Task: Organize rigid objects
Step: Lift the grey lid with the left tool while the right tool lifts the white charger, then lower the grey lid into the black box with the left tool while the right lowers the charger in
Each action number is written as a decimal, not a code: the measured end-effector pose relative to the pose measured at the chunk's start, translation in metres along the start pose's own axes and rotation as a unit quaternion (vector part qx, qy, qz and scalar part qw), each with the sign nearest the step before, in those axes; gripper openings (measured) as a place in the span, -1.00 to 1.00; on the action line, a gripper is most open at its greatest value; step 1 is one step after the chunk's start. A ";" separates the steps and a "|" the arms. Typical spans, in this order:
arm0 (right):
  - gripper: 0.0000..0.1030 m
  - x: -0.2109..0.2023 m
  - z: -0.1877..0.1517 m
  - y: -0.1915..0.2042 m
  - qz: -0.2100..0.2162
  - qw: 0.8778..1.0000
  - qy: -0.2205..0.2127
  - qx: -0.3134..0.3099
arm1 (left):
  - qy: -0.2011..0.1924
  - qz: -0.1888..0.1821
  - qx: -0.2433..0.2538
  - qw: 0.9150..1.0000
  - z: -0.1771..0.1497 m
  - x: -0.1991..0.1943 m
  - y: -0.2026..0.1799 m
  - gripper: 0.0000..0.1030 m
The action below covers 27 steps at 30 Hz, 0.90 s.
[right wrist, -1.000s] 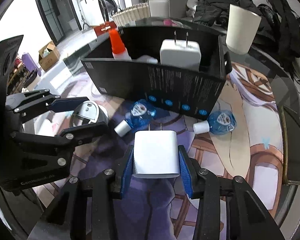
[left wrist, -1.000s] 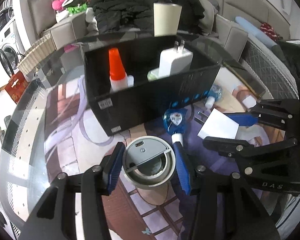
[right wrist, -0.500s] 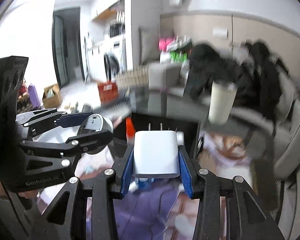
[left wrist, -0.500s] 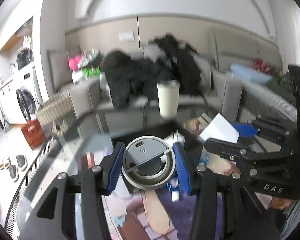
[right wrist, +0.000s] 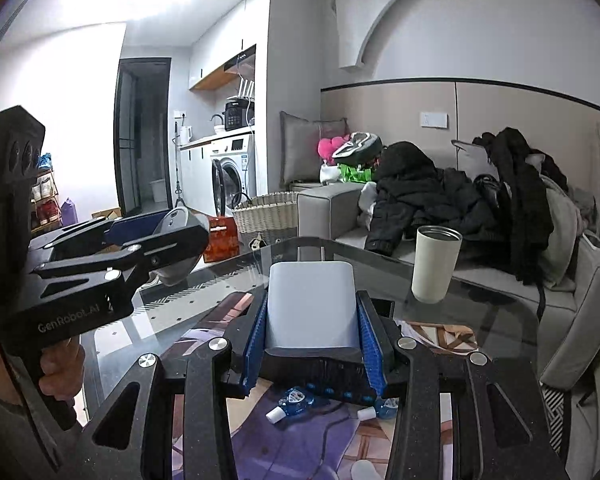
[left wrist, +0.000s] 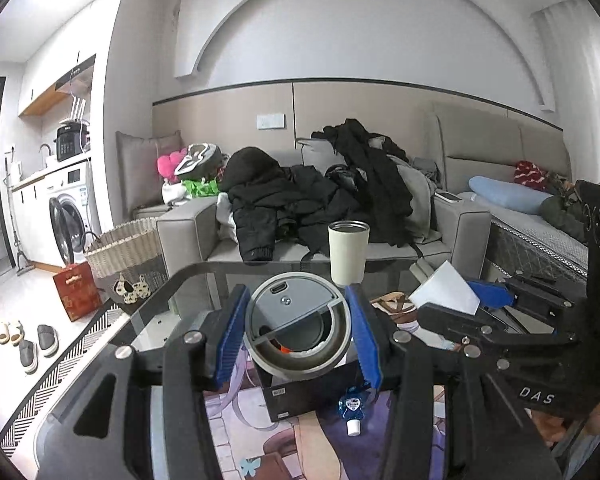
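My left gripper [left wrist: 298, 330] is shut on a round grey lid [left wrist: 298, 326], held in the air above the black box [left wrist: 300, 394] on the glass table. In the right wrist view it shows at the left [right wrist: 160, 240]. My right gripper [right wrist: 312, 332] is shut on a white charger [right wrist: 312, 306], prongs pointing away, also lifted over the box [right wrist: 320, 372]. In the left wrist view the right gripper [left wrist: 476, 304] and the charger [left wrist: 446, 288] show at the right. Two small blue bottles [right wrist: 292, 402] [right wrist: 382, 408] lie in front of the box.
A cream tumbler [left wrist: 348, 252] stands at the far side of the table [right wrist: 480, 304]. Beyond it a grey sofa [left wrist: 452, 224] is piled with dark clothes. A wicker basket [left wrist: 124, 256] and a red box [left wrist: 76, 290] stand on the floor at the left. A hand [right wrist: 60, 372] grips the left handle.
Both grippers rose from the table and tilted up, carrying the lid and the charger; the view swung from the box and table to the sofa and wall.
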State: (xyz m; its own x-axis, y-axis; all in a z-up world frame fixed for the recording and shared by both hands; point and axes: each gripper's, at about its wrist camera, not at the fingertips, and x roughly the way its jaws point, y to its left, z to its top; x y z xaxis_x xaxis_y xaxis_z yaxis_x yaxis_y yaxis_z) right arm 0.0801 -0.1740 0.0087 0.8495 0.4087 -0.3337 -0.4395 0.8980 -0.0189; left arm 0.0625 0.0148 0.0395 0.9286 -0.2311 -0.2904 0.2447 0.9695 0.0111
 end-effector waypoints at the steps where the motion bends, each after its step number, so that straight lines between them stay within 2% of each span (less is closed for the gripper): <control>1: -0.18 0.000 -0.001 0.002 -0.001 1.000 0.000 0.000 | 0.002 0.001 -0.002 1.000 0.000 0.002 0.000 -0.07; 8: -0.18 0.011 0.009 -0.001 -0.008 1.000 -0.007 0.004 | 0.005 0.014 -0.019 1.000 0.008 0.020 0.008 -0.07; 12: -0.18 0.030 0.014 -0.008 -0.016 1.000 0.006 0.018 | 0.013 0.024 -0.030 0.999 0.012 0.037 0.014 -0.07; 17: -0.18 0.059 0.013 -0.020 -0.034 0.999 0.028 0.026 | 0.055 0.030 -0.042 0.997 0.004 0.067 0.019 -0.07; 24: -0.18 0.106 -0.005 -0.038 -0.048 0.993 0.094 0.050 | 0.133 0.038 -0.049 0.989 -0.024 0.115 0.019 -0.07; 27: -0.18 0.123 -0.012 -0.044 -0.051 0.990 0.116 0.060 | 0.150 0.039 -0.046 0.987 -0.031 0.126 0.016 -0.07</control>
State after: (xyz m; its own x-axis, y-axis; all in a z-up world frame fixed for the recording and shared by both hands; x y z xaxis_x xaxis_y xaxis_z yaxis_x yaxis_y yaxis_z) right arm 0.2004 -0.1655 -0.0428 0.7920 0.2784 -0.5433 -0.3046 0.9515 0.0436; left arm 0.1752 0.0038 -0.0266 0.8161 -0.1340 -0.5622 0.1359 0.9900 -0.0386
